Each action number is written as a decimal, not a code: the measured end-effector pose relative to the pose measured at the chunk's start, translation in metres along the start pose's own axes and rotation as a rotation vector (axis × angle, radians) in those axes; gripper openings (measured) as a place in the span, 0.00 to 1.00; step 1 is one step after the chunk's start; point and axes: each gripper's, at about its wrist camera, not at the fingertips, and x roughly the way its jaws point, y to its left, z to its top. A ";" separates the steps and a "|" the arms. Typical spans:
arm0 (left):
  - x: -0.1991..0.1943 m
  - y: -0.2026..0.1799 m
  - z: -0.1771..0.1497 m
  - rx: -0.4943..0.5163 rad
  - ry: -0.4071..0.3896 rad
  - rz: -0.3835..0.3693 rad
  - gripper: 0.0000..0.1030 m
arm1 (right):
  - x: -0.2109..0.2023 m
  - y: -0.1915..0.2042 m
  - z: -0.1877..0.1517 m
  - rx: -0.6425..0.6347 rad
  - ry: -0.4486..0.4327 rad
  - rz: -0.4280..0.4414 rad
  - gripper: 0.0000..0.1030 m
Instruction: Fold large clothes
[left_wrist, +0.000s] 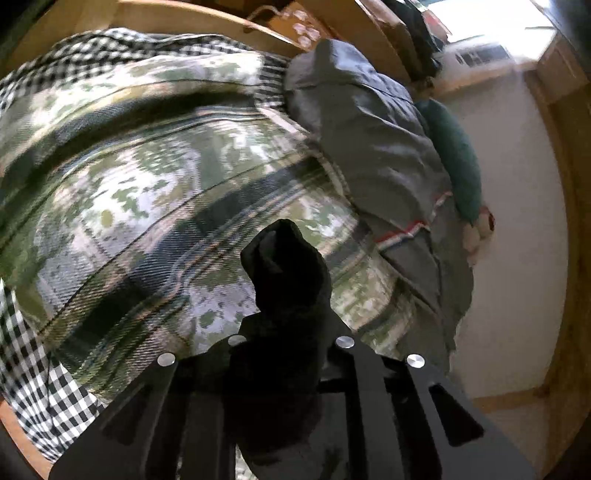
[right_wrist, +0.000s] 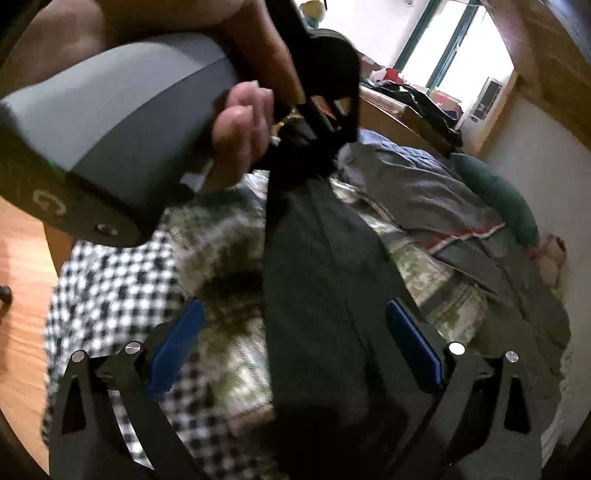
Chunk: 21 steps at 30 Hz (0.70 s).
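A dark garment (right_wrist: 325, 266) hangs down over the bed. My left gripper (left_wrist: 284, 280) is shut on a bunched end of it (left_wrist: 288, 258), held above the plaid blanket; the fingers are hidden in the cloth. In the right wrist view the left gripper (right_wrist: 314, 122) holds the garment's top, with a hand (right_wrist: 240, 133) on its grey handle. My right gripper (right_wrist: 295, 343) is open, its blue pads (right_wrist: 177, 343) on either side of the hanging cloth, not touching it.
The bed carries a green plaid blanket (left_wrist: 147, 177), a black-and-white checked cloth (right_wrist: 110, 280) at its near edge, a grey duvet (left_wrist: 369, 122) and a teal pillow (left_wrist: 458, 158) by the wall. Wooden floor (right_wrist: 22, 295) lies to the left.
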 end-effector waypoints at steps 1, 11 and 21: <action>-0.001 -0.007 0.002 0.040 0.010 0.014 0.11 | 0.000 0.002 0.001 -0.006 -0.007 -0.007 0.95; -0.018 -0.073 -0.015 0.234 0.093 0.067 0.09 | 0.019 -0.006 -0.040 -0.020 0.212 -0.161 0.08; -0.058 -0.202 -0.084 0.561 0.041 0.009 0.09 | -0.073 -0.074 -0.052 0.269 0.095 -0.312 0.04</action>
